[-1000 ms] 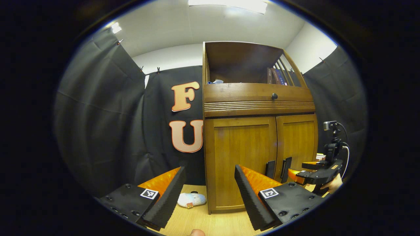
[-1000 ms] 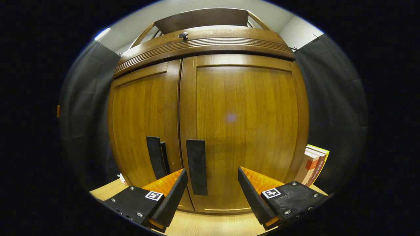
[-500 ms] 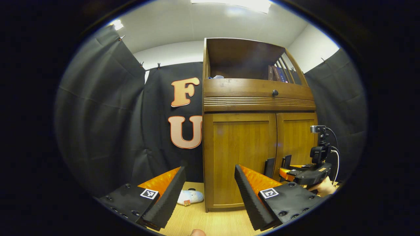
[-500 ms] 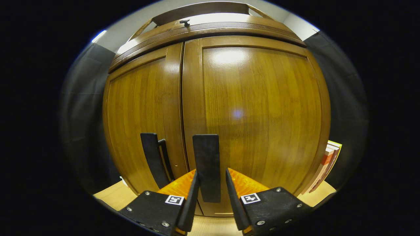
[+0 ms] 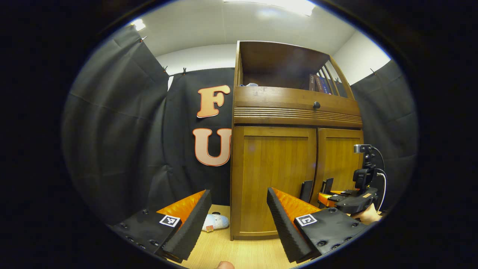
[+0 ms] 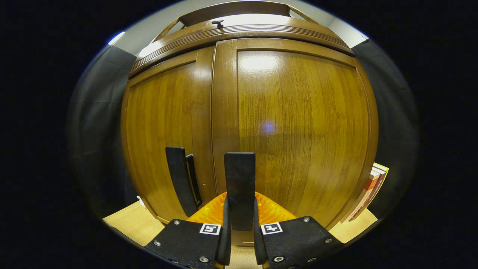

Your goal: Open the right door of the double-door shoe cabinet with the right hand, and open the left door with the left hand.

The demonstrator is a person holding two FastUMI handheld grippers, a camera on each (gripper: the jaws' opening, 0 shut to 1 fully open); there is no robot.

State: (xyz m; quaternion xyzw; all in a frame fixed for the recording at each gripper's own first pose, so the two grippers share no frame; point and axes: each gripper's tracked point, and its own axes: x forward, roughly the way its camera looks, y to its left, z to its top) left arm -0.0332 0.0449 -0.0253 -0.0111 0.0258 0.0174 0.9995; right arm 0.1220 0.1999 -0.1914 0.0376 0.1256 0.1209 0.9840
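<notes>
Right gripper (image 6: 239,239) fingers clamp the right door handle (image 6: 239,186); left gripper (image 5: 239,220) fingers gape wide before the shoe cabinet (image 5: 272,179); no readable writing.

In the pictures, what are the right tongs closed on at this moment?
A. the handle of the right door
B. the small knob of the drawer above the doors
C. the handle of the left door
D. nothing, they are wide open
A. In the right gripper view, both fingers of the right tongs press on the handle of the right door, while the left door's handle stands free beside it.
</notes>
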